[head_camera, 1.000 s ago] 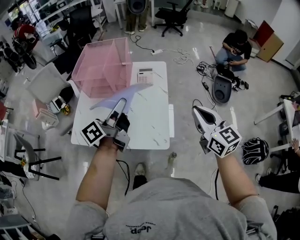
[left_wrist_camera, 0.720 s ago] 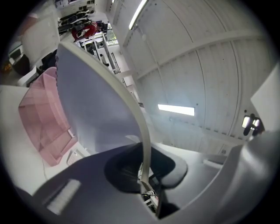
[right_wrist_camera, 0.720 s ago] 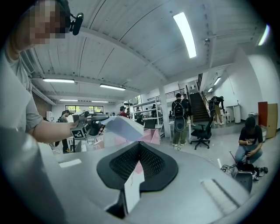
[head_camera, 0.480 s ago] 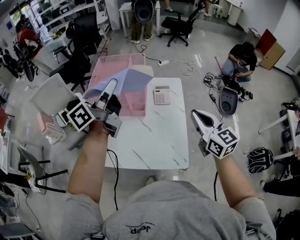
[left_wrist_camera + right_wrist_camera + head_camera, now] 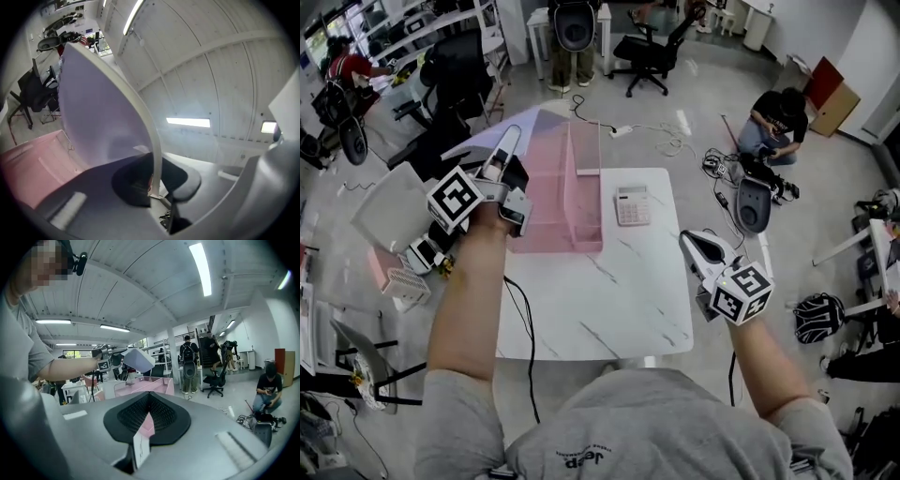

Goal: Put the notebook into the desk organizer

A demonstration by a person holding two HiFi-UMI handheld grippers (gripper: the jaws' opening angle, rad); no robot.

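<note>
**Fingers: left gripper (image 5: 511,139) clamped on notebook (image 5: 534,120); right gripper (image 5: 698,246) closed, empty**

Head view: notebook has swung from mid-table up to 11 o'clock. It now hangs over the organizer's (image 5: 572,211) far-left corner, not in yet. Lowering into a slot looks next.

Left gripper view: pads pinch the notebook's edge; organizer at 8 o'clock.

Right gripper view: pads meet, nothing between them; notebook at 11 o'clock above the organizer.

Count: 1 notebook, 1 organizer, 1 calculator (image 5: 632,204), 1 table (image 5: 609,309), 2 grippers.
</note>
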